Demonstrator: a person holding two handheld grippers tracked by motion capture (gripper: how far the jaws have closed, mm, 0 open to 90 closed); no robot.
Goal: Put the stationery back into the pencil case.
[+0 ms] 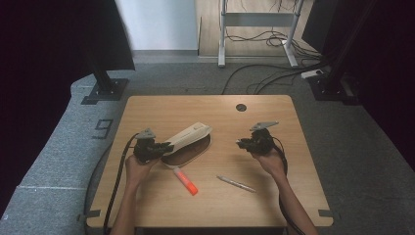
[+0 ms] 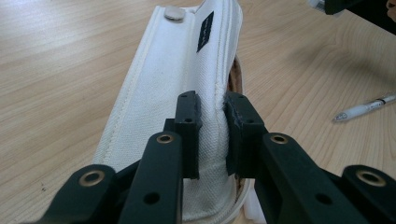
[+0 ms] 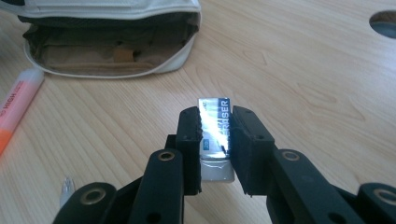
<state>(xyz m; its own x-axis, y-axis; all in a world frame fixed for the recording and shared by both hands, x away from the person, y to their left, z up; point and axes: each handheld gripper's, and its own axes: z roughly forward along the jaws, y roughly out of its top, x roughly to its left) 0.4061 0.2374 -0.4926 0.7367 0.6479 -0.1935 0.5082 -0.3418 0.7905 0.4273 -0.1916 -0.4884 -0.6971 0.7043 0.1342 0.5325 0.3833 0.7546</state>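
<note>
Black left gripper (image 2: 212, 135) pinches the pencil case's flap (image 2: 168, 93); right gripper (image 3: 217, 140) clamps an eraser (image 3: 215, 135).

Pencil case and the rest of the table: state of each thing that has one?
Pencil case: open, flap held up, interior showing.
Case flap: clamped in the left gripper, raised off the case.
Eraser: in its sleeve, gripped by the right gripper, above the table.
Highlighter: capped, lying flat on the table, loose.
Pen: lying flat, loose.
</note>
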